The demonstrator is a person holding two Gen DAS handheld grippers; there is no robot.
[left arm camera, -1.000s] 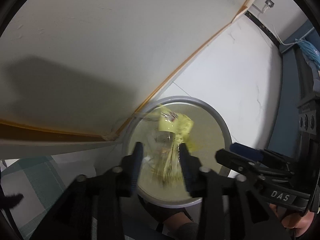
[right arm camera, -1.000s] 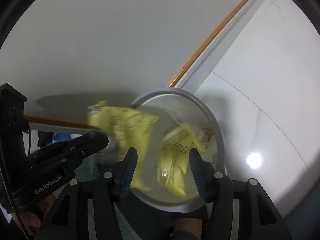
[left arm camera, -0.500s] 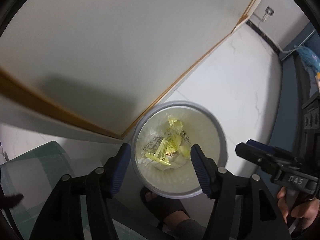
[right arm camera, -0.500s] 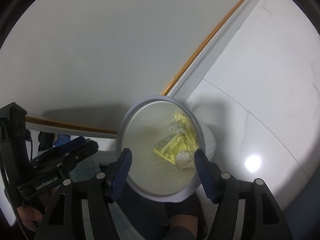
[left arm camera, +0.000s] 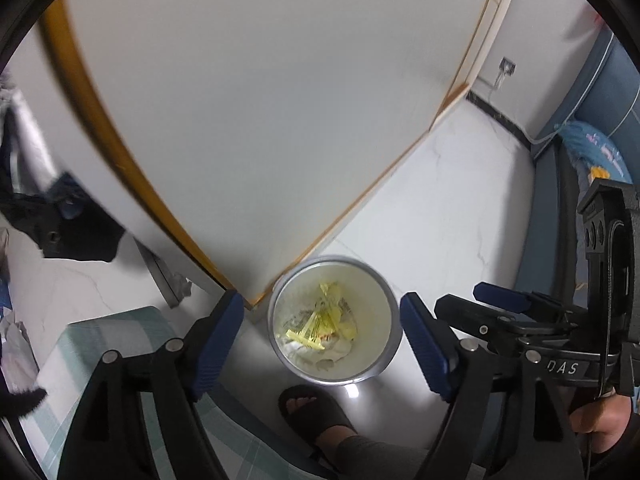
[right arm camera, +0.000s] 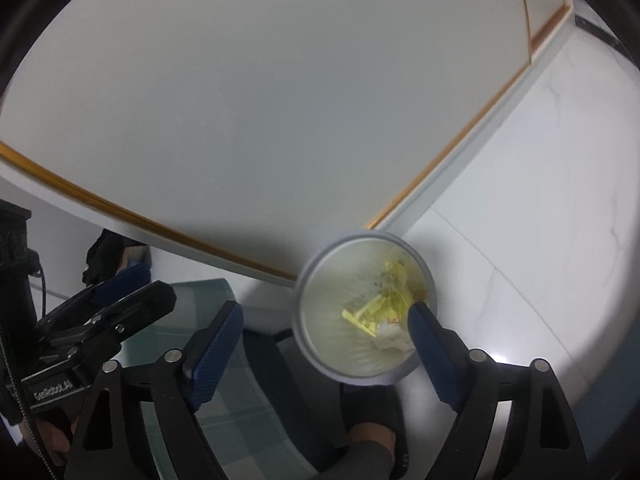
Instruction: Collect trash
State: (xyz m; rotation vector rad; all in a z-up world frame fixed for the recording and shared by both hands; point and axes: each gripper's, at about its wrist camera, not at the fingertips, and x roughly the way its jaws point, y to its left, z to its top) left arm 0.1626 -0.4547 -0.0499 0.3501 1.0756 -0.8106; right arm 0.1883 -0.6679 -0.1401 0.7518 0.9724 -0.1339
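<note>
A round grey trash bin [left arm camera: 390, 350] [right arm camera: 306, 344] stands on the white floor at the corner of a white cabinet. Yellow wrappers [left arm camera: 320, 322] [right arm camera: 376, 312] and crumpled white paper lie at its bottom. My left gripper [left arm camera: 320, 340] hangs well above the bin, its jaws opening wide with nothing between the blue pads. My right gripper [right arm camera: 326, 340] is also high over the bin, jaws opening, empty; it shows at the right of the left wrist view [left arm camera: 504, 300]. The left gripper [right arm camera: 120, 280] appears at the left of the right wrist view.
A white cabinet [left arm camera: 260, 120] with an orange edge rises behind the bin. A person's foot in a dark slipper [left arm camera: 308, 404] stands just in front of it. A pale checked cloth [left arm camera: 108, 344] lies to the left, dark clothing [left arm camera: 72, 232] beyond, a blue sofa [left arm camera: 592, 128] to the right.
Both grippers let go of the yellow wrappers, which dropped into the bin. Both jaws widened and both grippers rose, so the bin looks smaller and lower.
</note>
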